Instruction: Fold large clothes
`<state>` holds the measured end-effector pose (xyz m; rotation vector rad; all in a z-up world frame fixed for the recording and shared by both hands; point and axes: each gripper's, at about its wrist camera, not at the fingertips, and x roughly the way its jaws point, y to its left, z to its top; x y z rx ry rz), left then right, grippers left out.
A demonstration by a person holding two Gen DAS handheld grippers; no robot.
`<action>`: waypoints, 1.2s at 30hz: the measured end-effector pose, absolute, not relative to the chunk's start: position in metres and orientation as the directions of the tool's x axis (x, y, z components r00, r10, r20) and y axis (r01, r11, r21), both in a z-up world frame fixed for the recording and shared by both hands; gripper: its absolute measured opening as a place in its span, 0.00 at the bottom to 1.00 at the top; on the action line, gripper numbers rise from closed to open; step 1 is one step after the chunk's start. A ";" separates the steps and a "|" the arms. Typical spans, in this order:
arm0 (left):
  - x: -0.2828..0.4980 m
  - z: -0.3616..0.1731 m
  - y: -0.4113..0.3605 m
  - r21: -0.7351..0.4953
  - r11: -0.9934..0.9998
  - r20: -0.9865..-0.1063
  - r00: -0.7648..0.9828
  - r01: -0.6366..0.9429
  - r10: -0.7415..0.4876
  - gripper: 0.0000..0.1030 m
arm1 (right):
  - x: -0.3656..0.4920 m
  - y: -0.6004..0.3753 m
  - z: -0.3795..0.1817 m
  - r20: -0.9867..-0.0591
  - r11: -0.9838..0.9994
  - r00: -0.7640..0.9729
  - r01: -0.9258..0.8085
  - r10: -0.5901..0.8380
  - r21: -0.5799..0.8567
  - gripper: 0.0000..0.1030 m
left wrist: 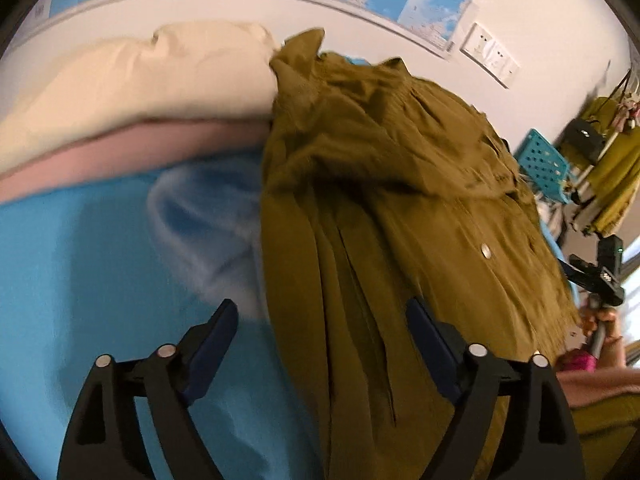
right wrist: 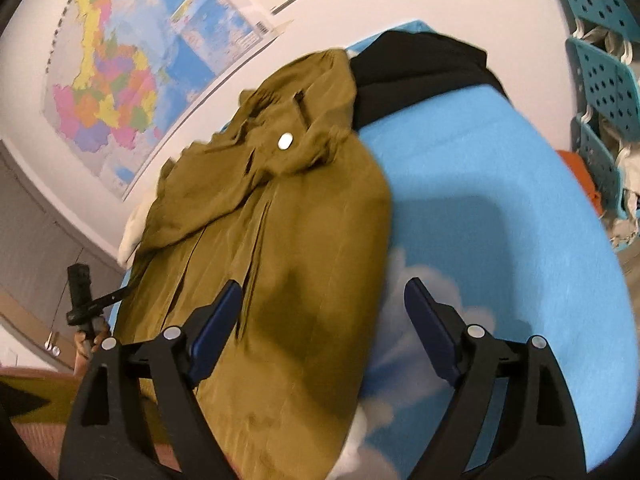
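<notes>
The olive coat point(left wrist: 400, 200) lies lengthwise on the blue sheet point(left wrist: 80, 260), partly folded and rumpled near the collar. Both the left gripper point(left wrist: 324, 332) and right gripper point(right wrist: 324, 312) have fingers spread wide, holding nothing (each straddles a long edge). Pinching only the top layer could drag the fold askew.

Bright, even light; motion blur; strong fisheye edge warping

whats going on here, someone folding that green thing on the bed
Yes. A person holds a two-finger gripper in each hand over an olive-green garment lying on a bed with a blue cloud-print sheet. The left gripper and the right gripper are both open, with nothing gripped. The garment lies partly folded lengthwise, its top end bunched. A cream pillow sits beside it and dark clothing lies beyond.
</notes>
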<state>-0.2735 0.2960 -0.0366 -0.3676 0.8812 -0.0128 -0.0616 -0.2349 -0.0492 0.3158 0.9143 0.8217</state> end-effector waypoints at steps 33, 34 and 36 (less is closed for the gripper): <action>-0.298 -0.054 0.249 -0.627 0.779 -0.580 0.662 0.010 -0.476 0.82 | -0.122 -0.221 -0.054 -0.515 0.559 0.261 -0.584 0.816 0.589 0.54; -0.296 -0.052 0.243 -0.605 0.796 -0.591 0.662 0.015 -0.461 0.83 | -0.121 -0.217 -0.055 -0.521 0.562 0.259 -0.582 0.813 0.587 0.43; -0.290 -0.049 0.234 -0.547 0.837 -0.630 0.655 0.008 -0.418 0.70 | -0.114 -0.215 -0.061 -0.503 0.543 0.238 -0.547 0.831 0.638 0.07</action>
